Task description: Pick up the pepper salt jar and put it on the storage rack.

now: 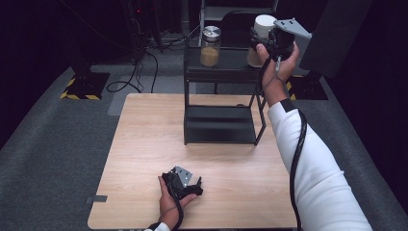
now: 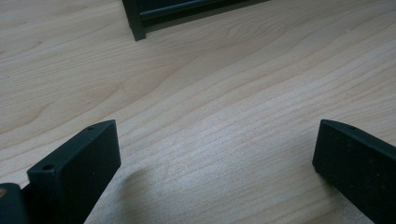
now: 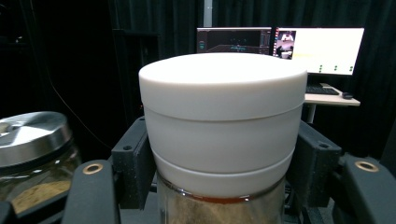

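Note:
A glass jar with a white lid (image 1: 263, 25) and brown contents hangs at the right end of the black rack's top shelf (image 1: 226, 72), with my right gripper (image 1: 256, 44) shut on it just under the lid. In the right gripper view the white-lidded jar (image 3: 222, 107) sits between both jaws, whose pads press its sides. A second jar with a steel lid (image 1: 210, 45) stands on the shelf to the left, seen close by as the steel-lidded jar (image 3: 32, 140). My left gripper (image 1: 191, 182) rests on the wooden table (image 1: 144, 139) near its front edge, open; the left gripper (image 2: 217, 140) has bare wood between its jaws.
The rack's lower shelf (image 1: 219, 125) lies bare on the table's far half, and the rack foot (image 2: 135, 21) shows ahead of the left jaws. Cables and stands lie on the floor behind. Two monitors (image 3: 317, 49) on a desk glow in the background.

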A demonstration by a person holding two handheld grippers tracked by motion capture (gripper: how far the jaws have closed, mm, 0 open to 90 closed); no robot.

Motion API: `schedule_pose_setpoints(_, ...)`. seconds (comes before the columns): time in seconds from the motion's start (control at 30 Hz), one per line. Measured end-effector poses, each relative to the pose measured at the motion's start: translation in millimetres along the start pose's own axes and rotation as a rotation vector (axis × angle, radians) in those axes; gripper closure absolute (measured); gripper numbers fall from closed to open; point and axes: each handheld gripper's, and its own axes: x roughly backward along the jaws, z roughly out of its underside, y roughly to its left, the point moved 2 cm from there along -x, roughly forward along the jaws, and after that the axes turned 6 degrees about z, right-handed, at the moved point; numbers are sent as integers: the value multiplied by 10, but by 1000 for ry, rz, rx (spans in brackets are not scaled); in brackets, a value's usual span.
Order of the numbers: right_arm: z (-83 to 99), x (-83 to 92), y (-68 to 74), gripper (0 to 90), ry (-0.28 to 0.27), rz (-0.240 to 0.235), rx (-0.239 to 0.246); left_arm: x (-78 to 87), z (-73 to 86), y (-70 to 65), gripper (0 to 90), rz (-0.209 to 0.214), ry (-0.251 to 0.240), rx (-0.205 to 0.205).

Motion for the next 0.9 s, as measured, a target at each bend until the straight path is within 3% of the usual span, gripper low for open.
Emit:
schedule_pose_setpoints(0.4, 25, -191, -14, 342, 30, -3, 0, -1, 1, -10, 7, -2, -1, -6)
schedule_pose_setpoints(0.6, 52, -237, 30, 341, 55, 5, 21, -3, -2, -3, 7, 1, 0, -4)
schedule_pose_setpoints(0.9, 82, -233, 40, 339, 46, 15, 29, -4, -5, 5, 7, 4, 2, -1)
